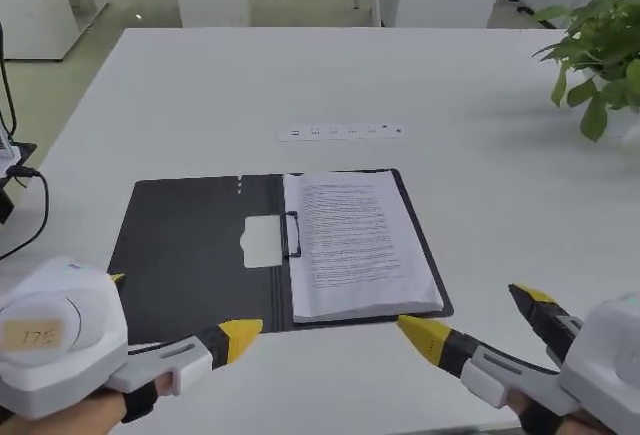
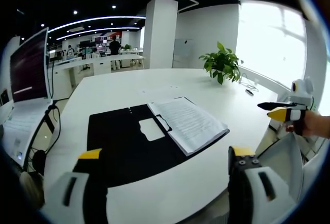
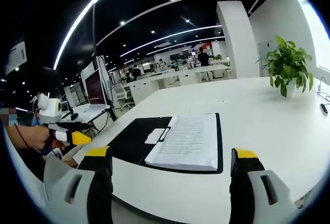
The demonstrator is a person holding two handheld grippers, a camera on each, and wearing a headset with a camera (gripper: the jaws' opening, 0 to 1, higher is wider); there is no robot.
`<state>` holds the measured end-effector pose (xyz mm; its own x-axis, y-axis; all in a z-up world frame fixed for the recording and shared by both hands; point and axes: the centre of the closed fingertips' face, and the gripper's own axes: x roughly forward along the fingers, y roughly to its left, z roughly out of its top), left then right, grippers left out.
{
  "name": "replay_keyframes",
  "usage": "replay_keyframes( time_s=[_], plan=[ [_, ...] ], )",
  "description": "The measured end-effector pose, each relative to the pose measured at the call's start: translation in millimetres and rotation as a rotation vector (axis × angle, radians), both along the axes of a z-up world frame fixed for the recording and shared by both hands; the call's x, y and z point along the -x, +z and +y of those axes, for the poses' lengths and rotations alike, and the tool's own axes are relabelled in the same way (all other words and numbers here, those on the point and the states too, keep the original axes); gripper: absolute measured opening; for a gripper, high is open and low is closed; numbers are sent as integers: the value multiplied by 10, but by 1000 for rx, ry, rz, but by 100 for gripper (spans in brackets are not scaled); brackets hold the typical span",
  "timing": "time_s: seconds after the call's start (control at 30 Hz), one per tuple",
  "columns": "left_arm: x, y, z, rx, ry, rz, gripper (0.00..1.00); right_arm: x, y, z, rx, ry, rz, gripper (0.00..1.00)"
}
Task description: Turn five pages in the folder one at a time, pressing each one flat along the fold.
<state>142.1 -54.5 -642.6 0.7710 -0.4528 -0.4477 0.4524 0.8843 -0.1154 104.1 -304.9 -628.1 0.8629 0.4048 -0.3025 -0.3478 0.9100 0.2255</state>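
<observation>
Folder [image 1: 190, 255] is lying open on the desk [image 1: 500, 155], spine running near-to-far, page stack [image 1: 360, 245] sitting on its right half. Right gripper [image 1: 460, 307] is hovering just near of the stack, left gripper [image 1: 187, 301] by the bare left cover. Both jaws are gaping wide, holding nothing.

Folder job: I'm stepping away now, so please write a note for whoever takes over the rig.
Left gripper: open, empty, near the folder's front left corner.
Right gripper: open, empty, off the front right corner.
The folder lies open on the table, with the paper stack on its right half and no pages on the left half.
Done: no page looks turned yet.
Left: all five turns, each pressed flat along the fold.
</observation>
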Motion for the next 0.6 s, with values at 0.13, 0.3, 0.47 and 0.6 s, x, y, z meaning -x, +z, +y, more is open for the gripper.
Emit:
replay_keyframes(
  time_s=[0.13, 0.3, 0.47, 0.6],
  plan=[
    [-38, -18, -70, 0, -19, 0, 99, 9, 10, -6, 0, -3, -4, 95],
    [-89, -66, -167, 0, -45, 8, 99, 14, 27, -14, 6, -7, -14, 94],
    [-143, -118, -290, -7, -84, 10, 94, 32, 17, -21, 8, -14, -12, 94],
    [-204, -142, -391, 3, -101, 17, 95, 42, 15, -22, 10, -19, -14, 94]
  ],
)
